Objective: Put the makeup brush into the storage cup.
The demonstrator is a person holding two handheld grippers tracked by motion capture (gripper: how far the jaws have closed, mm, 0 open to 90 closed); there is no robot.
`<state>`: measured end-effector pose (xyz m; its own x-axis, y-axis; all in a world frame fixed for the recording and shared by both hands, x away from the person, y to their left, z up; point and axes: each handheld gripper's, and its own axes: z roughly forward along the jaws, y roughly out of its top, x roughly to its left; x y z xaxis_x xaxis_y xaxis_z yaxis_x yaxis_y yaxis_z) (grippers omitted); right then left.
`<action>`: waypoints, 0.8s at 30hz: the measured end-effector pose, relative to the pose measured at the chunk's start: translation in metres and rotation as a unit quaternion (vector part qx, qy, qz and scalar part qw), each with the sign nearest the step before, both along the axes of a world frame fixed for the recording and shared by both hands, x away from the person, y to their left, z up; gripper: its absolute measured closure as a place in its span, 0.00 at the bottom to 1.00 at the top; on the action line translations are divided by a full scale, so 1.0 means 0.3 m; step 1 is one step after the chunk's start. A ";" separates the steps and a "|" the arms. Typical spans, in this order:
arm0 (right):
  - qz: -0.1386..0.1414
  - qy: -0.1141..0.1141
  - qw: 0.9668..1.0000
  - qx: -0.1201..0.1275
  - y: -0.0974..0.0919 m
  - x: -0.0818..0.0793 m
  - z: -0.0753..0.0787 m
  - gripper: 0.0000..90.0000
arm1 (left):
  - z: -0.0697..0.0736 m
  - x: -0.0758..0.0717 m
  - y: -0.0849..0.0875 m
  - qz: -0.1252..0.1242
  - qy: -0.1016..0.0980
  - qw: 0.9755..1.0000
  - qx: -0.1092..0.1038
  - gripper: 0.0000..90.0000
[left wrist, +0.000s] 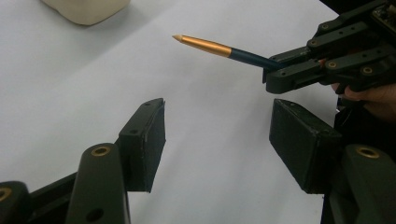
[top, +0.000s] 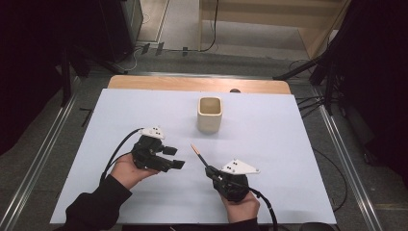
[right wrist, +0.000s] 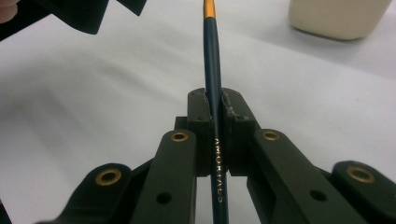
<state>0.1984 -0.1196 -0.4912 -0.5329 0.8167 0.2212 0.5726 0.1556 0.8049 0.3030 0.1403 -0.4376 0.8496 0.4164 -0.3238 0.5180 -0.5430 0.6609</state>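
Right gripper [top: 210,172], near the counter's [top: 269,144] front edge, jaws clamped on a dark pencil [top: 199,156] with a gold tip, held off the surface and angled toward the cream cup [top: 210,114] at centre. Left gripper [top: 174,157], jaws apart, empty, alongside. Risks: thin grip lets the pencil pivot; tip may strike the cup rim and tip it.

A recording lab or test bay — not a home. The counter [top: 269,144], covered by a plain white sheet, stands on grey carpet [top: 43,144] between metal floor rails [top: 344,159]. Black stands [top: 332,72] and loose cables [top: 308,103] crowd the 2 o'clock side — dark curtains [top: 29,57] close off 10 o'clock.
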 end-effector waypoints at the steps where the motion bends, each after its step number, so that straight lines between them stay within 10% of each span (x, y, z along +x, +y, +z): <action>1: 0.000 -0.002 1.000 0.002 0.001 -0.002 -0.003 0.94 | -0.001 -0.001 -0.002 0.001 0.001 1.000 -0.001 0.40; 24: -0.037 -0.051 0.997 0.038 0.050 -0.040 -0.036 0.94 | 0.013 -0.019 -0.032 0.038 0.019 0.998 -0.040 0.42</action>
